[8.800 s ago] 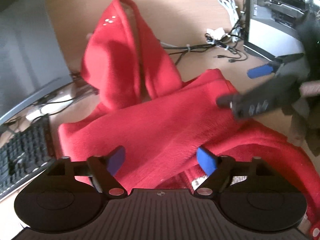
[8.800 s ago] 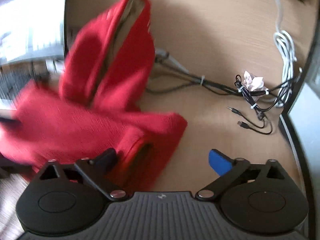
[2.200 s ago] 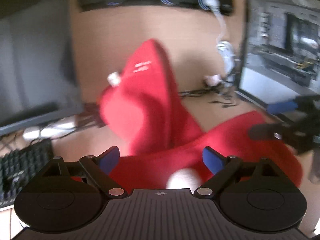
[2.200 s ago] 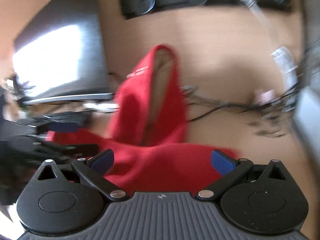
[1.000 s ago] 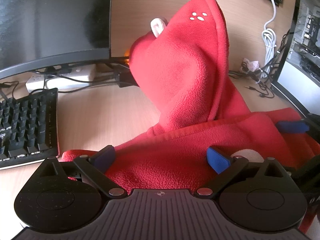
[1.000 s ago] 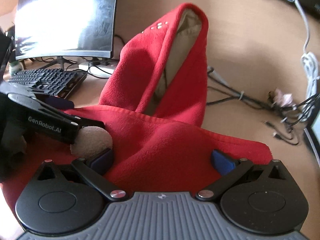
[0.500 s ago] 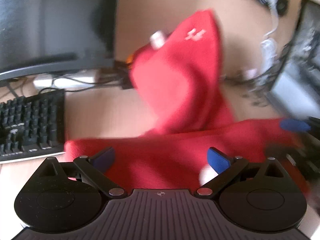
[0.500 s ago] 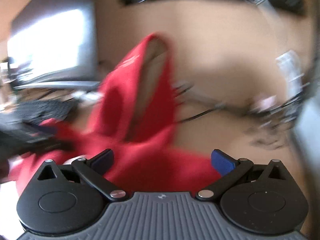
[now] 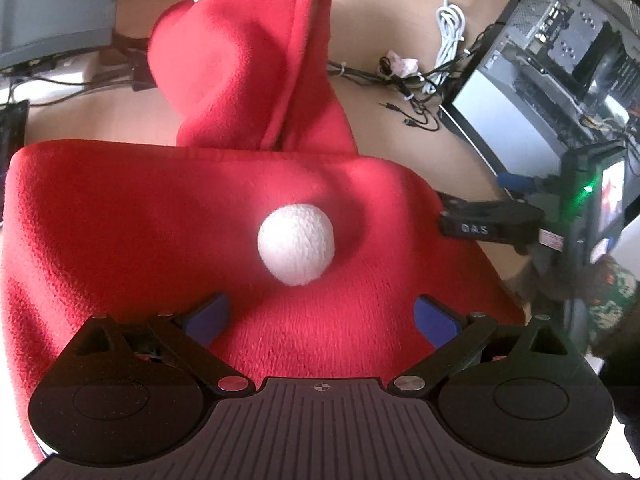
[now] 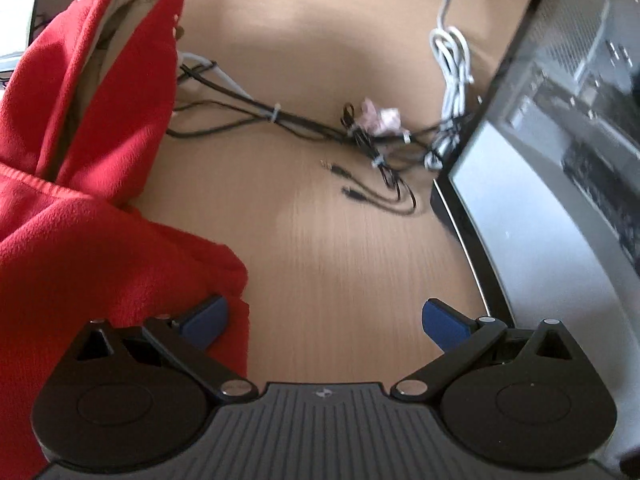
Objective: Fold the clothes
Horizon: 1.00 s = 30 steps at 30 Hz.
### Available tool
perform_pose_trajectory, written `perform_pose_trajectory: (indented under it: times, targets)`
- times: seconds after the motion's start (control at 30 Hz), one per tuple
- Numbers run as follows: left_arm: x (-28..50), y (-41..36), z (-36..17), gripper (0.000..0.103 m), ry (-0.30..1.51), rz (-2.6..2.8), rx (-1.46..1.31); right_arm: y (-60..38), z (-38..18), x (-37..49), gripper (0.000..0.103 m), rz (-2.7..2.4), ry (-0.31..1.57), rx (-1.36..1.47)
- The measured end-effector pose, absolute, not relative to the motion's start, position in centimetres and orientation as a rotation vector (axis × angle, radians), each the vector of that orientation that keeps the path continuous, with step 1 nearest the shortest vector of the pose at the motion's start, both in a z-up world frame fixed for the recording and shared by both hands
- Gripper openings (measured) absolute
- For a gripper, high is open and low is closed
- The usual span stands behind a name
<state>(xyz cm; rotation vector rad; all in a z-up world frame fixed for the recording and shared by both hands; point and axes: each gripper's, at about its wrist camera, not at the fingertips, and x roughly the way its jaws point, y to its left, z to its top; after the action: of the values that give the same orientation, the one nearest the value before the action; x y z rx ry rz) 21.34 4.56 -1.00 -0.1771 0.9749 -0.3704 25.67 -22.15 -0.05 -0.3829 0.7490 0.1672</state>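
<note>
Left wrist view: my left gripper (image 9: 320, 316) gapes over the red fleece garment (image 9: 160, 216) folded on the desk (image 10: 340, 240); my right gripper (image 10: 324, 320) gapes too. Soft, floppy fleece; I'd pinch its far edge.

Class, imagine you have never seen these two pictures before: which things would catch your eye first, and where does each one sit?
First the bright red fleece garment, spread across the wooden desk and filling the left wrist view, with a white pom-pom on its middle. Its hood rises behind. To the right, a tangle of black cables lies beside an open computer case.
</note>
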Motion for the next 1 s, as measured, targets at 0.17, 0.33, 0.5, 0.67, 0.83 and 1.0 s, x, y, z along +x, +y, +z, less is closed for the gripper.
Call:
perform_pose_trajectory:
  times: [0.17, 0.33, 0.5, 0.67, 0.83, 1.0]
  targets:
    - [21.9, 4.5, -1.1, 0.103, 0.966, -0.390, -0.137, -23.2, -0.4, 23.4, 0.103, 0.139, 0.788, -0.347]
    - [22.7, 5.0, -0.8, 0.103, 0.979, -0.371, -0.168, -23.4, 1.5, 20.7, 0.103, 0.126, 0.708, -0.345]
    - [22.3, 5.0, -0.2, 0.103, 0.973, -0.328, -0.188, -23.9, 5.2, 17.1, 0.103, 0.321, 0.608, -0.317]
    - [22.0, 4.5, -0.2, 0.103, 0.962, -0.295, -0.144, -21.9, 1.9, 17.4, 0.103, 0.267, 0.669, -0.507]
    - [21.8, 3.6, -0.1, 0.103, 0.950, -0.254, -0.081, -22.1, 1.0, 19.6, 0.103, 0.182, 0.737, -0.467]
    - [21.3, 2.9, -0.4, 0.103, 0.935, -0.226, -0.030, -22.8, 5.3, 19.7, 0.103, 0.280, 0.654, -0.332]
